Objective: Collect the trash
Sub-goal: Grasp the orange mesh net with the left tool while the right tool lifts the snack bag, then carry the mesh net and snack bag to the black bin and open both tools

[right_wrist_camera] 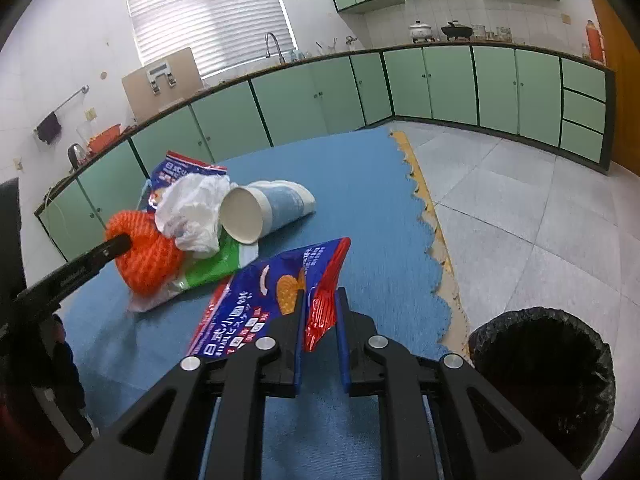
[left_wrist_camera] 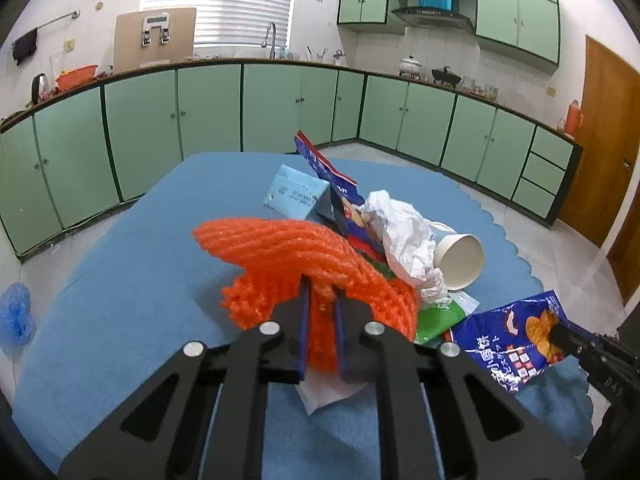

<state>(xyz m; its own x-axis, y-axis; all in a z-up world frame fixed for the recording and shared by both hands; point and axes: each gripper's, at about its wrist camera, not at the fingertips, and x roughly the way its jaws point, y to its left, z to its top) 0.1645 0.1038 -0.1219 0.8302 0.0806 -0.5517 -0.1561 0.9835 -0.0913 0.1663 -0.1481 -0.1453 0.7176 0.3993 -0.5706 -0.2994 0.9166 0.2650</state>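
Observation:
My left gripper [left_wrist_camera: 322, 292] is shut on an orange foam net [left_wrist_camera: 280, 248], which bulges out above and beside the pads. In the right wrist view the same net [right_wrist_camera: 148, 264] shows at the left with the left gripper's tip [right_wrist_camera: 120, 244] on it. My right gripper [right_wrist_camera: 320, 300] is shut on the red-lined edge of a blue snack bag [right_wrist_camera: 256, 300]; that bag [left_wrist_camera: 508, 340] appears low at the right of the left wrist view. Behind the net lie crumpled white plastic [left_wrist_camera: 404, 236], a tipped paper cup [left_wrist_camera: 460, 258], a green wrapper [left_wrist_camera: 436, 320] and a second blue bag [left_wrist_camera: 336, 188].
Everything rests on a table with a blue cloth [left_wrist_camera: 140, 260]. A light blue packet [left_wrist_camera: 296, 196] lies farther back. A bin with a black liner [right_wrist_camera: 544, 380] stands on the tiled floor beside the table's right edge. Green kitchen cabinets line the walls.

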